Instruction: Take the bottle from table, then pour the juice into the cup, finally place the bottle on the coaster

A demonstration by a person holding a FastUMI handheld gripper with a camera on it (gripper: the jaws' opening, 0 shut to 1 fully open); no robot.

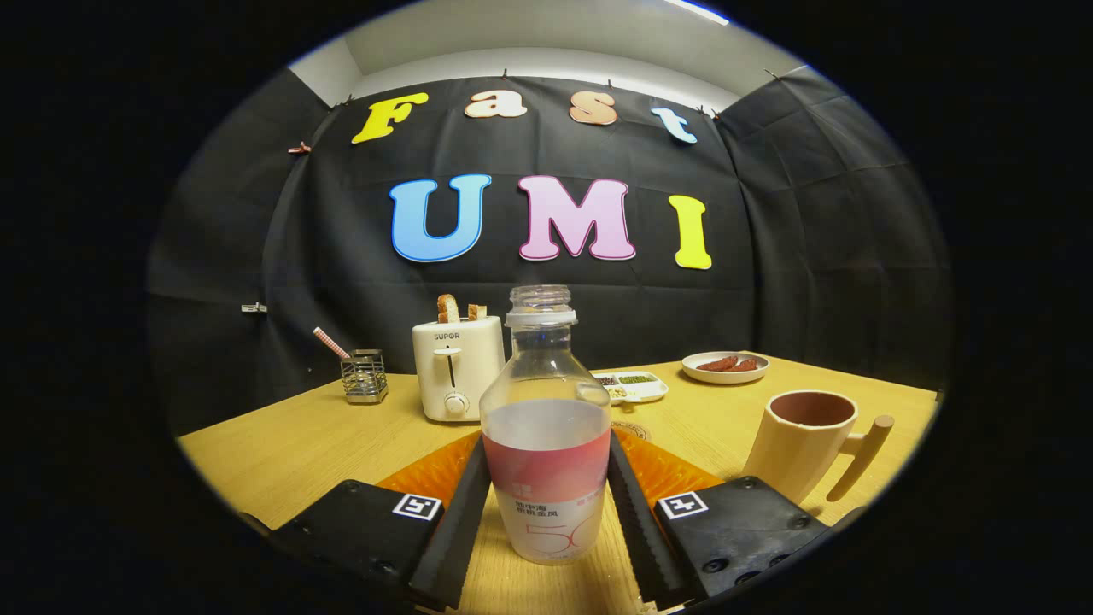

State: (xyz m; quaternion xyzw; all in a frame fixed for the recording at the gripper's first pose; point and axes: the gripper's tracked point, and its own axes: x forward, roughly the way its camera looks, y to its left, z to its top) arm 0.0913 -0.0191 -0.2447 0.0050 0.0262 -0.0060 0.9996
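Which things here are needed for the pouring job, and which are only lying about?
For the job:
- bottle, cap off, between the fingers of the gripper, both pressing on it
- cup, beyond the right finger
- coaster, orange, behind the bottle

Lying about:
- toaster with toast
- wire holder
- divided dish
- plate

You see a clear, shiny plastic bottle (545, 427) with a smooth paper-like label, and the tool (546, 512) has ridged, rough fingers (457, 521) close at both its sides. Your surface (299, 444) looks like smooth, pale wood. The cup (798, 444) looks matt. The toaster (457, 367) is smooth and glossy.
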